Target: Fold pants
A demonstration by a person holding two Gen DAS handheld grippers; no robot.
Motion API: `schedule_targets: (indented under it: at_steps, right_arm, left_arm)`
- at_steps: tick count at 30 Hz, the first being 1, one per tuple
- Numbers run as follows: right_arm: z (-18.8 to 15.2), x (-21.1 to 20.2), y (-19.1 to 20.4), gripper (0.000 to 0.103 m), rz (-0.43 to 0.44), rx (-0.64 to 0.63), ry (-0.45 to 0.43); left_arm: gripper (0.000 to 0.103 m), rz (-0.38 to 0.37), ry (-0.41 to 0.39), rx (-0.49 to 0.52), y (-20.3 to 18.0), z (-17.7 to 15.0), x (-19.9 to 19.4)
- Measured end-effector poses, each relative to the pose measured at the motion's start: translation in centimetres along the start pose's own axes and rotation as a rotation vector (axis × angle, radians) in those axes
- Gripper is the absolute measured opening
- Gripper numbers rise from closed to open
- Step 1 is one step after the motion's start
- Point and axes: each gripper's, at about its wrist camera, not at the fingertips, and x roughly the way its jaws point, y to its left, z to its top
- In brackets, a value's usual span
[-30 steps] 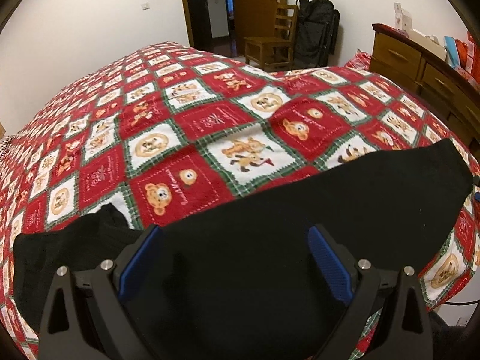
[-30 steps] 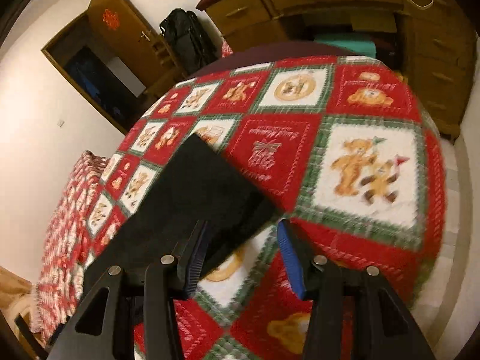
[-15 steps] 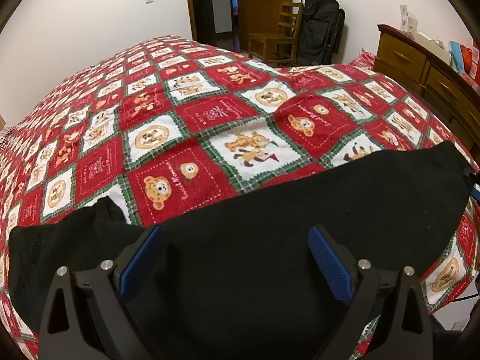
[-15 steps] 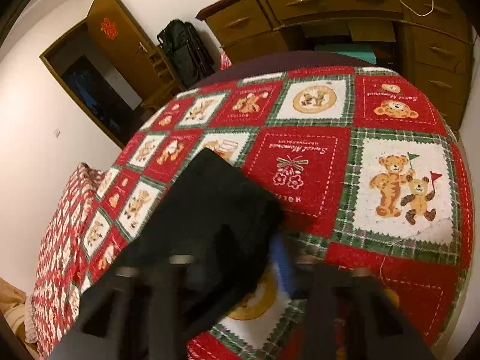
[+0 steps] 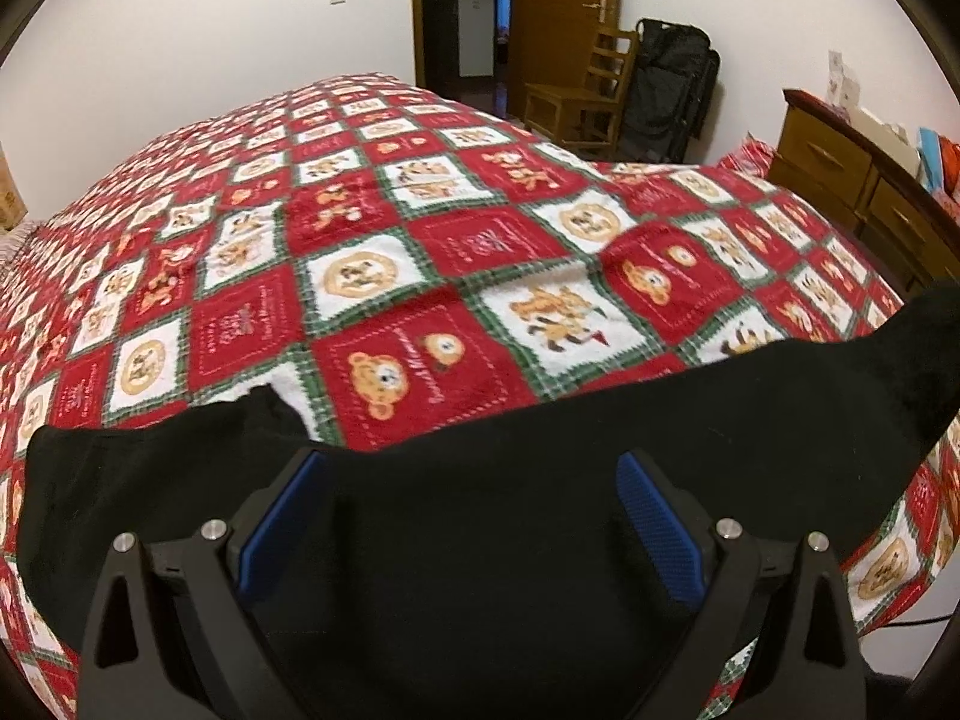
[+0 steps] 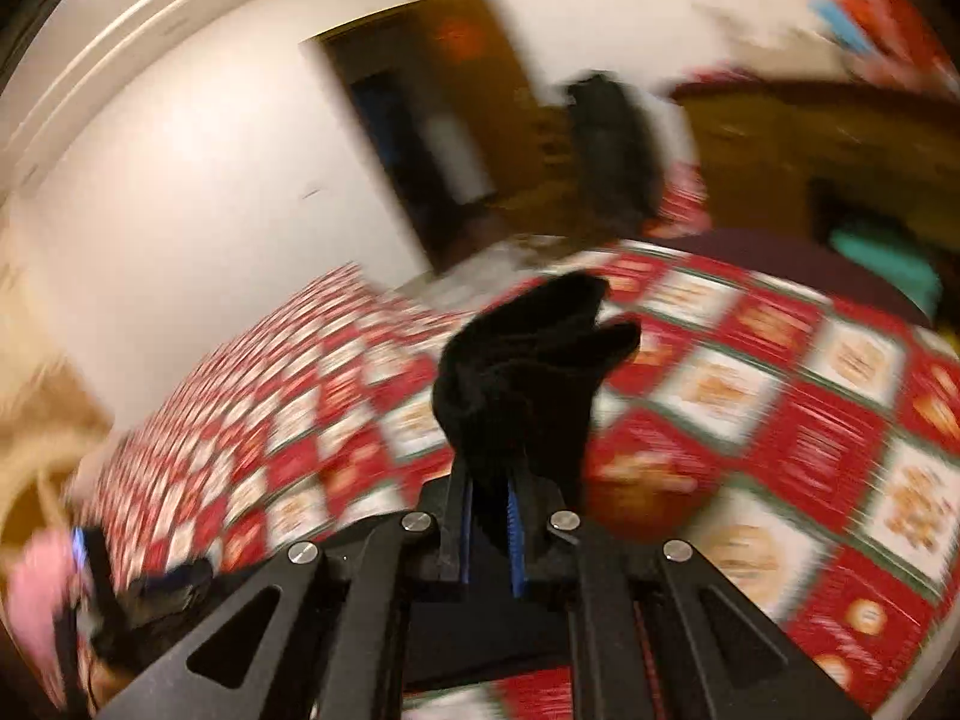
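Black pants lie spread across the near edge of a bed with a red, white and green bear-patterned quilt. My left gripper is open, its blue pads wide apart just above the middle of the pants, holding nothing. In the right wrist view my right gripper is shut on one end of the pants, which bunches up above the jaws, lifted off the quilt. That view is motion-blurred.
A wooden dresser stands to the right of the bed. A wooden chair and a black bag stand by the open door at the back. White walls lie behind.
My right gripper closed on the pants' end and lifted it off the quilt, swinging upward. My left gripper stayed open over the pants; the right end of the cloth rose.
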Motion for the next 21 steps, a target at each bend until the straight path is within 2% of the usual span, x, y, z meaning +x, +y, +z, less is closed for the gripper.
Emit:
schedule_targets:
  at_steps: [4, 9, 14, 16, 18, 20, 21]
  right_arm:
    - [-2.5, 2.9, 8.4, 0.009, 0.138, -0.220, 0.089]
    - [-8.0, 6.9, 15.5, 0.009, 0.255, -0.425, 0.202]
    - [-15.3, 9.1, 21.1, 0.009, 0.293, -0.727, 0.269]
    - [-17.3, 9.7, 22.0, 0.010, 0.291, -0.801, 0.306]
    - [-18.3, 9.8, 22.2, 0.013, 0.269, -0.854, 0.303]
    - [-18.2, 9.9, 22.0, 0.026, 0.280, -0.856, 0.314]
    - [-18.0, 9.9, 21.6, 0.043, 0.291, -0.847, 0.328]
  left_arm:
    - [0.099, 0.017, -0.028, -0.024, 1.6, 0.0, -0.8]
    - [0.099, 0.050, -0.050, -0.082, 4.5, -0.2, -1.6]
    - [0.099, 0.081, -0.045, -0.152, 7.2, -0.8, -1.5]
    - [0.099, 0.089, -0.040, -0.164, 7.8, -1.1, -1.3]
    - [0.099, 0.093, -0.038, -0.167, 8.2, -1.3, -1.2]
    - [0.099, 0.093, -0.035, -0.170, 8.4, -1.3, -1.0]
    - [0.099, 0.090, -0.032, -0.171, 8.4, -1.3, -0.9]
